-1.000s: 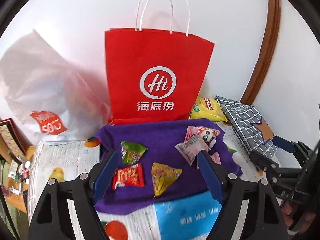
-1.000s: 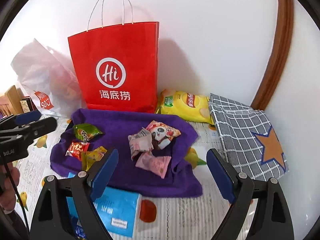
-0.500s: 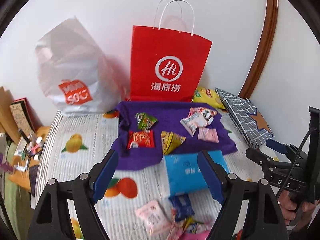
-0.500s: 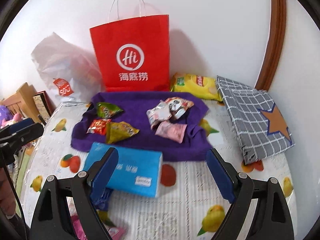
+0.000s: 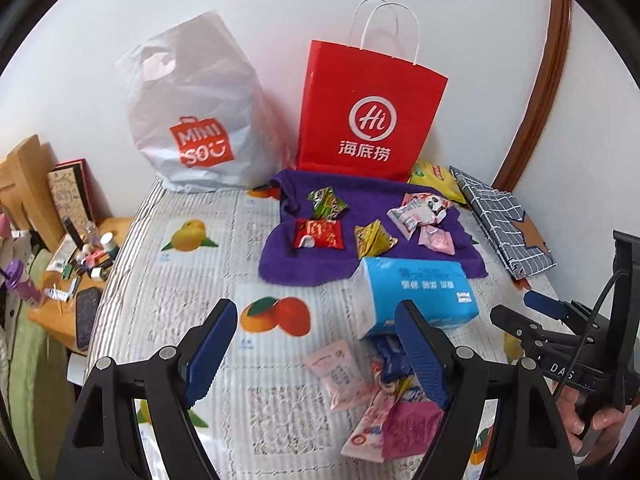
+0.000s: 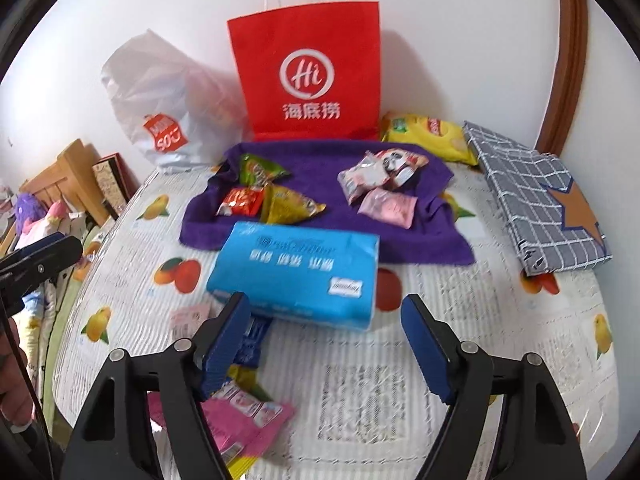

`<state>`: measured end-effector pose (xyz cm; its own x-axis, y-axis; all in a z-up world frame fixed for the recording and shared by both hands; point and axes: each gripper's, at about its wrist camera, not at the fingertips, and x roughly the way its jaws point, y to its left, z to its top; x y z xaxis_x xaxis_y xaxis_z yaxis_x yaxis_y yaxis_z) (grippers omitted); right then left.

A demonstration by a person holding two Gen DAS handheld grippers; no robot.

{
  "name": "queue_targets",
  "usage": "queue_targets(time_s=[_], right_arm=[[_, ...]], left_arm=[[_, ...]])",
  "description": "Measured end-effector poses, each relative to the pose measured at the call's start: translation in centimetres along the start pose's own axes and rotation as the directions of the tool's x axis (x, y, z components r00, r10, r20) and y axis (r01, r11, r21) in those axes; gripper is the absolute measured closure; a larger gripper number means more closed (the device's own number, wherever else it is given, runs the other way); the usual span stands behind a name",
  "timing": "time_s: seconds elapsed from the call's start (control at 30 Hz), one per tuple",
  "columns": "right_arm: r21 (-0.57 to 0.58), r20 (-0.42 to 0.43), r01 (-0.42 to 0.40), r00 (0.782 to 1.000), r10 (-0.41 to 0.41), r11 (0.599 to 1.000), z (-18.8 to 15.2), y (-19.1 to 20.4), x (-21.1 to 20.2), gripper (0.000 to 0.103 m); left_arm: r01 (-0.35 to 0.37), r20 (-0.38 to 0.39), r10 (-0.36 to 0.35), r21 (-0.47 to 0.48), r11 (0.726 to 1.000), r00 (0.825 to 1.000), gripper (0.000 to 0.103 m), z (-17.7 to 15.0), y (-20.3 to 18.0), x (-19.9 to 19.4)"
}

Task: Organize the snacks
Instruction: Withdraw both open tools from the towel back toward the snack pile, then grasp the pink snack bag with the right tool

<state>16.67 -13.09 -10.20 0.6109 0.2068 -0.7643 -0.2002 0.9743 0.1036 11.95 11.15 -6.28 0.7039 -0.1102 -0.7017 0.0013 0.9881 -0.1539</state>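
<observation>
Left gripper (image 5: 312, 348): jaws spread wide, empty, hovering over fruit-print tablecloth (image 5: 192, 300). Right gripper (image 6: 324, 344): jaws apart, just been closing a little, nothing between pads, gripping nothing. Near edge, beside both grippers: loose heap of crinkly foil snack packets (image 5: 372, 396), pink and blue, flat and rectangular. Behind them: soft blue tissue pack (image 6: 296, 272), long axis across the table. Further back: fuzzy purple towel (image 6: 320, 184) bearing more sorted packets; stiff red paper bag (image 6: 308, 76) upright against wall.
</observation>
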Motion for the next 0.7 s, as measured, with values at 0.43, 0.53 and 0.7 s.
queue_targets(time_s=[0.43, 0.53, 0.7], right_arm=[[-0.010, -0.099, -0.104, 0.990, 0.102, 0.995, -3.0, 3.0, 1.9, 0.025], [-0.036, -0.124, -0.159, 0.980, 0.153, 0.987, -3.9, 4.3, 2.0, 0.025], [-0.121, -0.158, -0.183, 0.974, 0.163, 0.976, -5.4, 6.7, 2.1, 0.019]], left_arm=[[-0.026, -0.036, 0.024, -0.037, 0.999, 0.999, 0.023, -2.0, 2.0, 0.3], [-0.024, -0.043, 0.023, -0.039, 0.999, 0.999, 0.023, -2.3, 2.1, 0.4], [-0.018, -0.049, 0.016, -0.039, 0.999, 0.999, 0.023, -2.5, 2.1, 0.7]])
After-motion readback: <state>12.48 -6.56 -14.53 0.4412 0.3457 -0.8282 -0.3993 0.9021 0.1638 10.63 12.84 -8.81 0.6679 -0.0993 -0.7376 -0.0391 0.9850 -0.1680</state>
